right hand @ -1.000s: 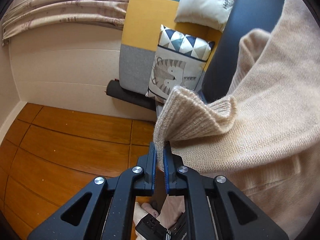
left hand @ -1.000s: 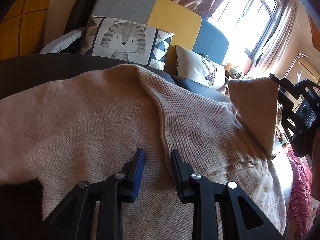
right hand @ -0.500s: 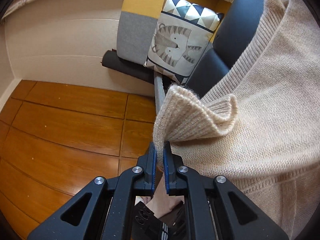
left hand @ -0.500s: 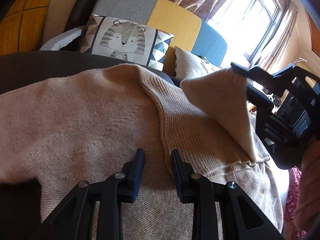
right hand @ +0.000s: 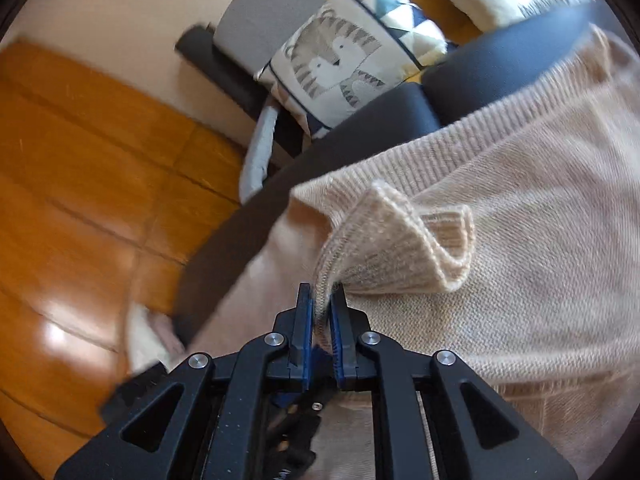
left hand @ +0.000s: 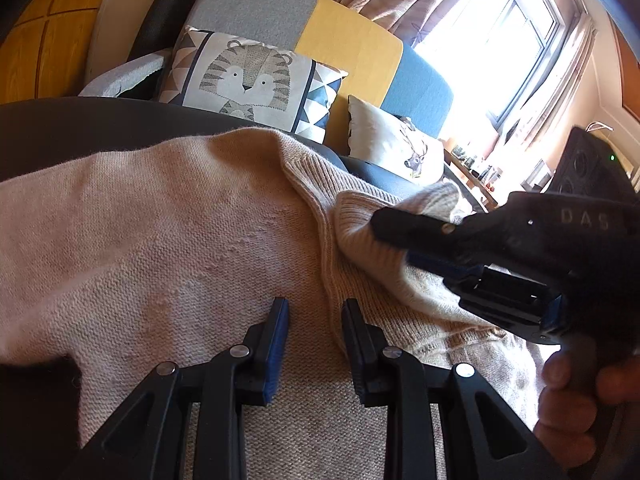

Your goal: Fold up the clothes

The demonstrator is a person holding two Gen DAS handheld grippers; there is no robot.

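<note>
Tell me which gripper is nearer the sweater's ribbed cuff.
Right. The right gripper has the ribbed cuff between its opening jaws; the left gripper rests open on the sweater's body, apart from the cuff.
</note>
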